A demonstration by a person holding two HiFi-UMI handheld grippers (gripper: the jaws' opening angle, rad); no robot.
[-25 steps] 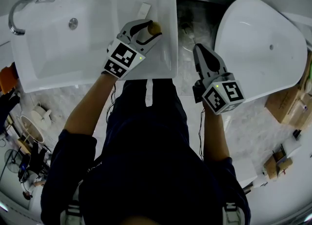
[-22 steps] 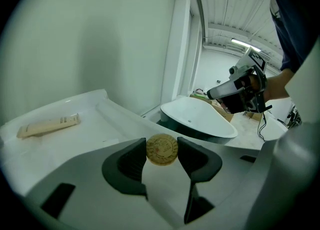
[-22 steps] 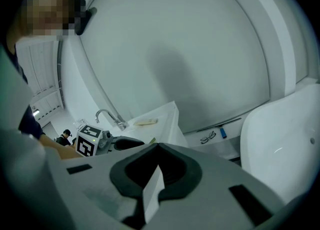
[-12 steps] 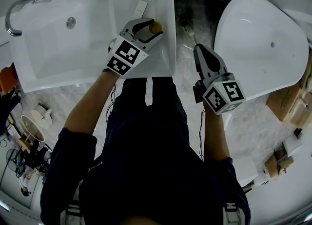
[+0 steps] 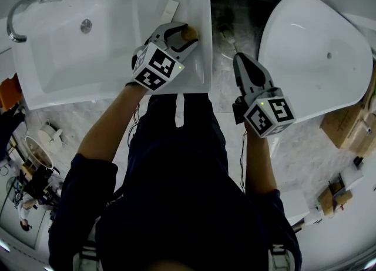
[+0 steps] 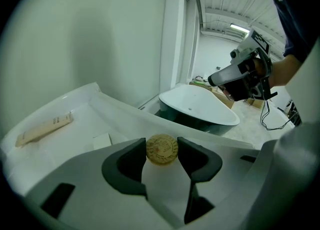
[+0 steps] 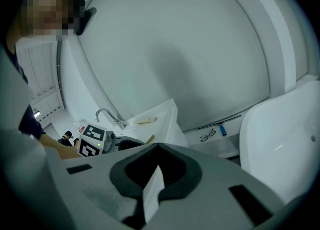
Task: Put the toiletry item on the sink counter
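Note:
In the head view my left gripper [image 5: 181, 34] is over the right-hand ledge of the white sink counter [image 5: 198, 58], shut on a small white bottle [image 5: 176, 44] with a round tan cap [image 5: 189, 31]. The left gripper view shows the cap [image 6: 161, 149] end-on between the dark pads [image 6: 127, 161], the white body [image 6: 162, 186] running back toward the camera. The bottle hangs just above the ledge; I cannot tell if it touches. My right gripper [image 5: 240, 59] is off to the right over the floor, jaws together and empty [image 7: 159, 149].
A small white packet [image 5: 170, 10] lies on the counter ahead of the bottle, and a beige tube [image 6: 45, 128] farther back. The faucet [image 5: 23, 11] and basin [image 5: 88, 46] are to the left. A white bathtub [image 5: 317, 52] stands right; cardboard boxes [image 5: 346, 126] beyond it.
My left gripper has edged slightly right and turned a little with the bottle still in it. The right gripper has stayed put.

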